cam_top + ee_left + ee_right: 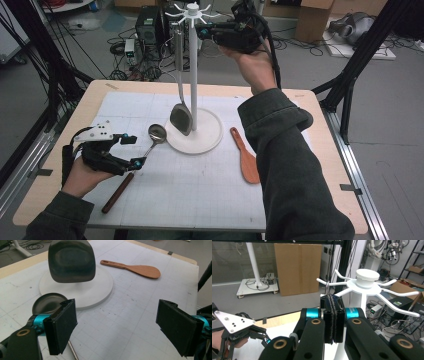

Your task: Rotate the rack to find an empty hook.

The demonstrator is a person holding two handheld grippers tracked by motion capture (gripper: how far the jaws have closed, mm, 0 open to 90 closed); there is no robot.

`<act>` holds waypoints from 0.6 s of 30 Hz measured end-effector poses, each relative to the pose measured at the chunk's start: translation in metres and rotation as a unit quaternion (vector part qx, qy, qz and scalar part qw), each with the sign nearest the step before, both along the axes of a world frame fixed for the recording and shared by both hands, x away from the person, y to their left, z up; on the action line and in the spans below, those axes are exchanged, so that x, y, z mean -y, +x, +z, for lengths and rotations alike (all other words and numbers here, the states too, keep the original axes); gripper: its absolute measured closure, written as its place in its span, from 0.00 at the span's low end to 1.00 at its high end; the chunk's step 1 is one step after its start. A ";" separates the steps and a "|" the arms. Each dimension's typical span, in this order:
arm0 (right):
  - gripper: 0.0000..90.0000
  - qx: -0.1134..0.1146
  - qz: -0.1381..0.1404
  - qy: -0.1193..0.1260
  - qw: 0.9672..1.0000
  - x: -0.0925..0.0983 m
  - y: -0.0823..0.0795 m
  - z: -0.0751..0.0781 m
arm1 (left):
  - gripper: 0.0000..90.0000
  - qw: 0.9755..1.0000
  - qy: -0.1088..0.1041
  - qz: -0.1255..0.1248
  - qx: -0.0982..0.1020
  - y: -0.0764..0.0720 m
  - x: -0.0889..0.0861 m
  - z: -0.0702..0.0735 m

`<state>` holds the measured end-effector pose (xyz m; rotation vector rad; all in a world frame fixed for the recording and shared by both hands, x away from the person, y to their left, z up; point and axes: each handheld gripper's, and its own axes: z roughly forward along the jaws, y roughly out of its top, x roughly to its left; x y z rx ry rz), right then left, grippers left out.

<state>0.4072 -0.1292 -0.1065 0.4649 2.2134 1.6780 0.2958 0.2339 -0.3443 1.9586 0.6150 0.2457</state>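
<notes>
High view: the spatula (180, 118) hangs by its handle's top end from a prong of the white rack (194, 70), long axis upright, dark blade pointing down just above the rack's round base, which stands on the gridded mat (200, 190). Beside that prong the right gripper (204, 33), raised level, has its jaws pressed flat together, and whether they pinch anything cannot be told. Low at the left, the left gripper (131, 150) rests with jaws spread wide over the ladle (134, 167), gripping nothing, while the wooden paddle (245, 156) lies right of the base.
</notes>
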 end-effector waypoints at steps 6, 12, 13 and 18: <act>1.00 -0.003 -0.008 0.000 1.000 0.014 -0.001 -0.005 | 0.19 1.000 0.003 -0.001 0.000 0.000 -0.001 0.000; 1.00 -0.008 -0.016 0.004 1.000 0.027 0.001 -0.010 | 0.19 1.000 0.002 0.002 -0.002 0.000 -0.001 -0.001; 1.00 -0.008 -0.020 0.005 1.000 0.030 0.002 -0.010 | 0.19 1.000 0.003 0.000 -0.002 0.000 -0.001 -0.001; 1.00 -0.010 -0.040 0.012 0.999 0.039 0.009 -0.012 | 0.20 1.000 0.007 -0.001 -0.003 0.001 0.001 -0.002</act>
